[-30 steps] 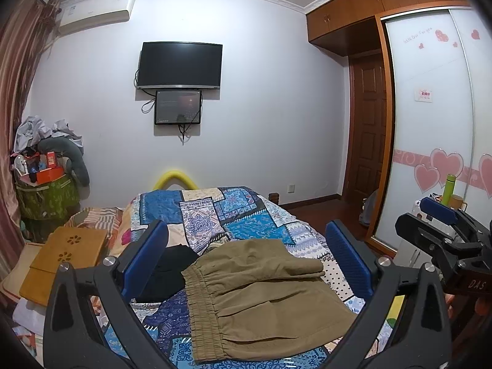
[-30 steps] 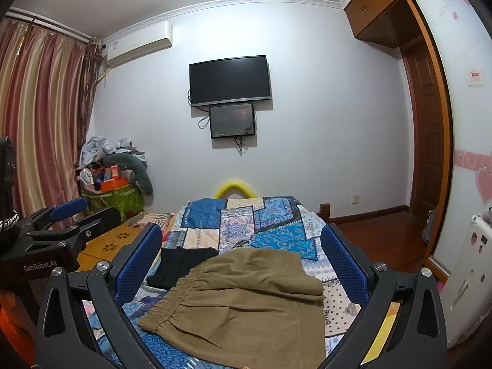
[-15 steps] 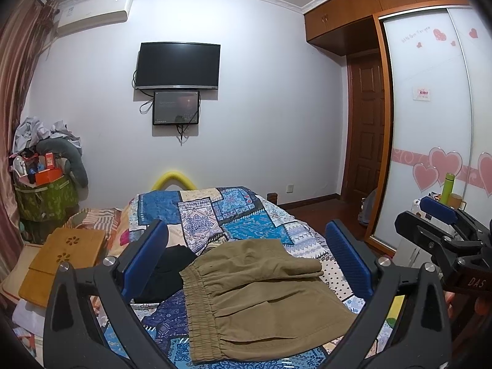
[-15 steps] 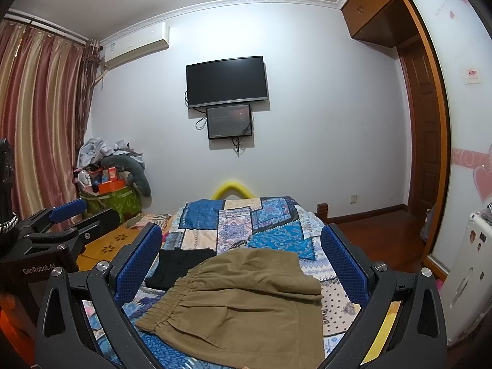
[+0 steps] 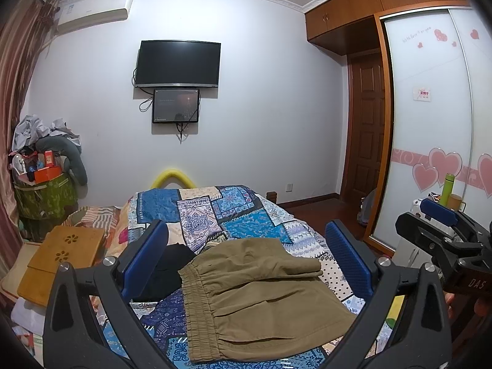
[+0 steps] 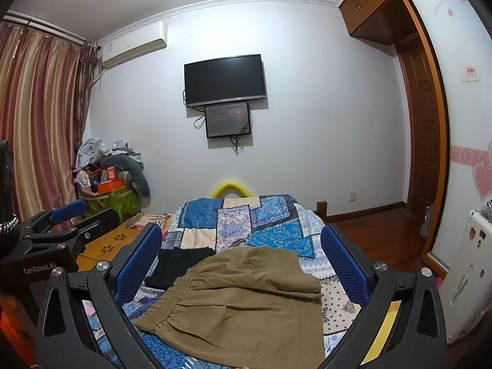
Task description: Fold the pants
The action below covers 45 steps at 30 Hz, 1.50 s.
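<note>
Left tongs (image 5: 246,261) spread wide, empty | right tongs (image 6: 241,258) spread wide, empty | folded khaki pants (image 5: 261,289) flat on patchwork bed (image 5: 233,212), beside black garment (image 5: 166,273)

The pants (image 5: 261,292) (image 6: 246,301) are olive-khaki, with a gathered elastic waistband. They lie flat on the bed (image 5: 233,212), near its foot edge, folded into a compact block. The waistband faces the bed's left side. An upper layer is doubled back across the far part, leaving a ridge. The waistband's far end touches a black garment (image 5: 167,269).
</note>
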Tool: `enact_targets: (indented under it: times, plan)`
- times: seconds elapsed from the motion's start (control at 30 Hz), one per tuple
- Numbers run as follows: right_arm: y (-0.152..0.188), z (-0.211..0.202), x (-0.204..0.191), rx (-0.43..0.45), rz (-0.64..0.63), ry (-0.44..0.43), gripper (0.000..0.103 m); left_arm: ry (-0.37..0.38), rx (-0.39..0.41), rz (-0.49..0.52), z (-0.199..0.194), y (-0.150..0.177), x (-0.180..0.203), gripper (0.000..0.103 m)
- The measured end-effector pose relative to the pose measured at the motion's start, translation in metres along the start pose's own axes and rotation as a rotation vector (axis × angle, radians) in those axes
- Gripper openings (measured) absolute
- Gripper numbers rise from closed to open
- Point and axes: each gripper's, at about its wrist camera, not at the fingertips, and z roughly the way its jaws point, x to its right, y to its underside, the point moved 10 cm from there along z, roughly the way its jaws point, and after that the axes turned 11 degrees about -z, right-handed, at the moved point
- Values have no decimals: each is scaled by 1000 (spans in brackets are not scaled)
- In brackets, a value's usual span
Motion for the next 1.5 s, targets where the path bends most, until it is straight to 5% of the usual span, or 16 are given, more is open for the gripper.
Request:
enact_targets:
  times: [0.97,1.17,1.5]
  plan:
    - [14,21,9,-49,5,9,102,-11,-43,-7,29,9,-8,103]
    - [44,53,24,-135,21,11,102,-66,-141,-34,76,29,-30,103]
    - [145,121,64,-425,24,15,102,-167,-363,-12,165,91,-85,103]
